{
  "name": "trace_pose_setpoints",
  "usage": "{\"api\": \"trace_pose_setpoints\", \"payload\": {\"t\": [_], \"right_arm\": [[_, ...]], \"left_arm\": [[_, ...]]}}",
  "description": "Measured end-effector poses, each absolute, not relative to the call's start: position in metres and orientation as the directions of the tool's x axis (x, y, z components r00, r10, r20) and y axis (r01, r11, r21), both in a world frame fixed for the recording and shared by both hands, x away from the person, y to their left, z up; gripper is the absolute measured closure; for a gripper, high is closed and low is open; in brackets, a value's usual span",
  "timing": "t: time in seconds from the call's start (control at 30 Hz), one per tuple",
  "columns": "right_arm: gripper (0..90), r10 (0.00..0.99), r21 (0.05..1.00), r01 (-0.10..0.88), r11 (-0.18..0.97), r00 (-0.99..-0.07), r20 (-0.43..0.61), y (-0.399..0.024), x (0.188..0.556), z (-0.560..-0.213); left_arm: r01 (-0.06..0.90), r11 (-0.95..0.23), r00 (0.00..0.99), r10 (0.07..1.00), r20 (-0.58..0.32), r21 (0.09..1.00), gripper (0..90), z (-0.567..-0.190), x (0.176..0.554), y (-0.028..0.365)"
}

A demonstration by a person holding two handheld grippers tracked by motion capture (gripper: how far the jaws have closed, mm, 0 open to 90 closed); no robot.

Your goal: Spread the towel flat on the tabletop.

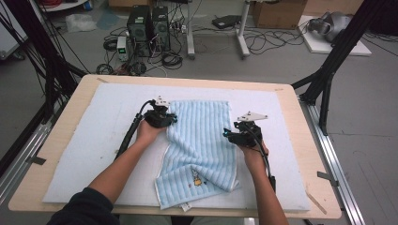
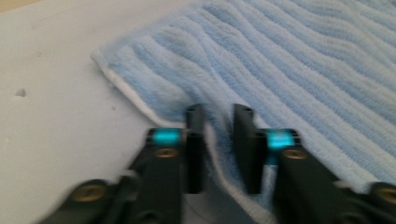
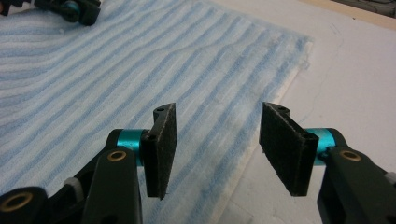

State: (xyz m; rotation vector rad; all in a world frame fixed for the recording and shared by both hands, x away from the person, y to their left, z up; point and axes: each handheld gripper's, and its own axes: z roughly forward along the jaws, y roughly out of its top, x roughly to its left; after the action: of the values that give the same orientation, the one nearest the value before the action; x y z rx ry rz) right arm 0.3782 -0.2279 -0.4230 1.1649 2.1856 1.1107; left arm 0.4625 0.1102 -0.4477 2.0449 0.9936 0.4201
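Pale blue ribbed terry, that's the towel [image 1: 199,140], spread lengthwise down the middle of the white foam mat [image 1: 84,154] on the wooden table [image 1: 61,126], its near end rumpled and folded over with a small embroidered motif [image 1: 196,177] showing. On the left, the left gripper [image 1: 170,118] sits at the towel's left edge near the far corner, and in the left gripper view its jaws are drawn in on the white-trimmed hem [image 2: 217,144], a ridge of cloth bunched up and pinched between the pads. Across to the right, the right gripper [image 1: 228,133] hovers at the towel's right edge, jaws spread apart; in the right gripper view the pads stand wide over the border, nothing clamped, one over the blue stripes, the other over bare mat
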Motion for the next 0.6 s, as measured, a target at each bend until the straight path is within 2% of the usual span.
{"api": "trace_pose_setpoints", "payload": {"t": [0.27,0.37,0.4,0.47,0.5,0.6], "right_arm": [[45.3,0.838,0.811,0.498,0.307,-0.545,0.018,-0.231,0.378,-0.425],[45.0,0.840,0.812,0.502,0.299,-0.542,0.025,-0.232,0.379,-0.426],[44.9,0.840,0.814,0.500,0.296,-0.542,0.027,-0.232,0.379,-0.426],[44.7,0.840,0.814,0.500,0.294,-0.541,0.029,-0.232,0.379,-0.426],[44.5,0.842,0.815,0.500,0.292,-0.539,0.030,-0.232,0.379,-0.426],[43.8,0.843,0.820,0.500,0.277,-0.536,0.042,-0.233,0.379,-0.425]], "left_arm": [[0.518,-0.275,0.511,0.859,-0.036,0.810,84.7,-0.440,0.494,0.132],[0.524,-0.201,0.451,0.890,-0.070,0.828,83.0,-0.441,0.499,0.144],[0.531,-0.173,0.443,0.891,-0.098,0.830,76.9,-0.442,0.500,0.147],[0.561,-0.115,0.427,0.889,-0.168,0.820,51.8,-0.442,0.501,0.151],[0.568,-0.102,0.436,0.879,-0.194,0.817,45.9,-0.442,0.499,0.152],[0.547,-0.092,0.468,0.858,-0.213,0.832,39.2,-0.438,0.490,0.153]]}}
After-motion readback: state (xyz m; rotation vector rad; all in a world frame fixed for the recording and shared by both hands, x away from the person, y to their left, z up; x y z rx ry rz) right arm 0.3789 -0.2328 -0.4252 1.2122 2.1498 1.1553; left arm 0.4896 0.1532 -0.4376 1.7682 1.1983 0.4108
